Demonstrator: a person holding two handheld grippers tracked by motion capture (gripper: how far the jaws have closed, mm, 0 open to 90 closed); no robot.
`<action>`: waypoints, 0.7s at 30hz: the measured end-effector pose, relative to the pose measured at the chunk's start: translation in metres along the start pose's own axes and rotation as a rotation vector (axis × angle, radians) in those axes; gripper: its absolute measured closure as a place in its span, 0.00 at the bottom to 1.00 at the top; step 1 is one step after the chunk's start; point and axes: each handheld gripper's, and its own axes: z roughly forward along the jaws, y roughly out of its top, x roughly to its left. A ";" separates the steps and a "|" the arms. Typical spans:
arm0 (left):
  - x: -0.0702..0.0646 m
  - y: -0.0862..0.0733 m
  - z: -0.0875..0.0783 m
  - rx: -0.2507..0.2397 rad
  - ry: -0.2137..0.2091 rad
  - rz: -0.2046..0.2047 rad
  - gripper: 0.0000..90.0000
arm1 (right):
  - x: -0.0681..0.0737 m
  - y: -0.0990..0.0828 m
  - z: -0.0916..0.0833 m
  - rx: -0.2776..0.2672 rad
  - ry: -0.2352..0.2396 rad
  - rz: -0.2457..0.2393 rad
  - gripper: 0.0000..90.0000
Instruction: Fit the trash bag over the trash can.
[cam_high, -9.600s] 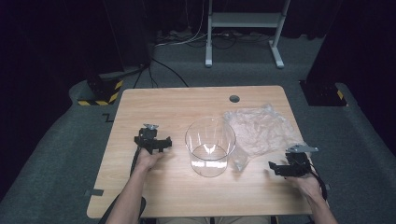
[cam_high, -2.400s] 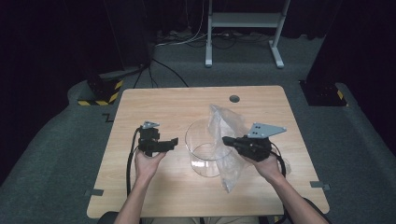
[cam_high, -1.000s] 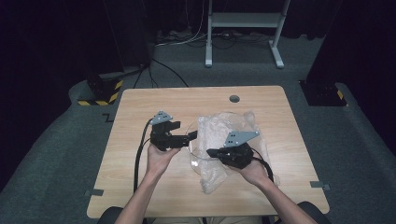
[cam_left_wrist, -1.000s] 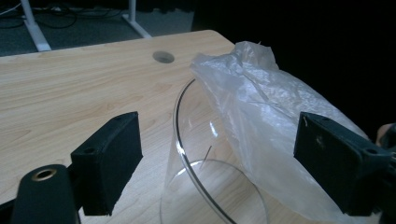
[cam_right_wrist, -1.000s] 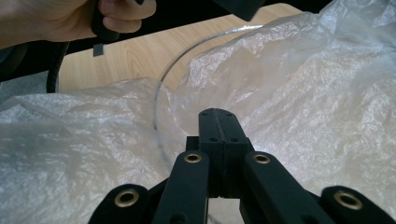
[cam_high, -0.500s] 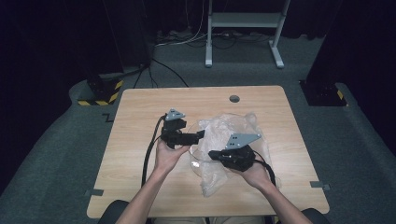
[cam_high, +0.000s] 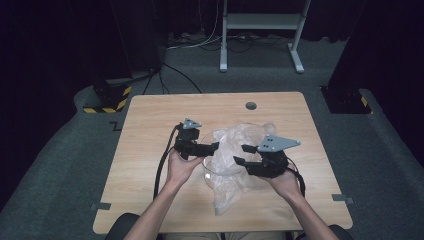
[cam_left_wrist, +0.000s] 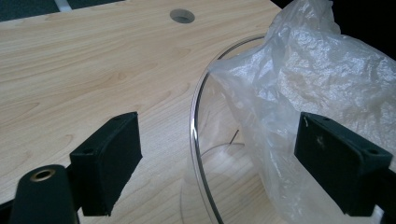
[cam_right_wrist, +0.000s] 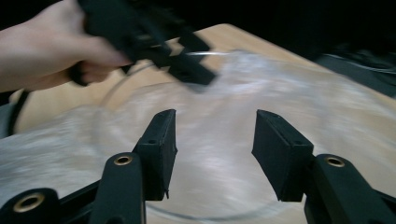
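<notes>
At the middle of the desk (cam_high: 150, 130) a clear plastic bag (cam_high: 235, 155) is draped over the clear bowl (cam_high: 207, 167), part sagging inside and the rest trailing toward the near edge. The right tool (cam_high: 239, 155), pressed shut a second ago, has just been opening; its jaws stand spread above the film with nothing between them, so the bag looks freshly let go. The left tool (cam_high: 216, 146) has come in to the bowl's left rim, jaws spread astride rim and film, not yet pinching. Lining the bowl seems underway; a tuck at that rim likely follows.

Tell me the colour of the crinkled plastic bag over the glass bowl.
Clear, whitish crinkled plastic bag; left gripper view shows it best.
</notes>
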 end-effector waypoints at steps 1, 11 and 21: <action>0.000 0.000 0.000 0.001 0.000 0.000 0.16 | -0.004 -0.001 -0.003 -0.006 -0.034 0.022 0.53; -0.001 0.000 0.008 0.021 -0.010 0.005 0.17 | -0.024 -0.018 -0.004 0.036 -0.110 0.177 0.64; -0.003 -0.001 0.008 0.020 -0.014 0.003 0.17 | -0.019 -0.013 -0.008 0.020 -0.172 0.104 0.97</action>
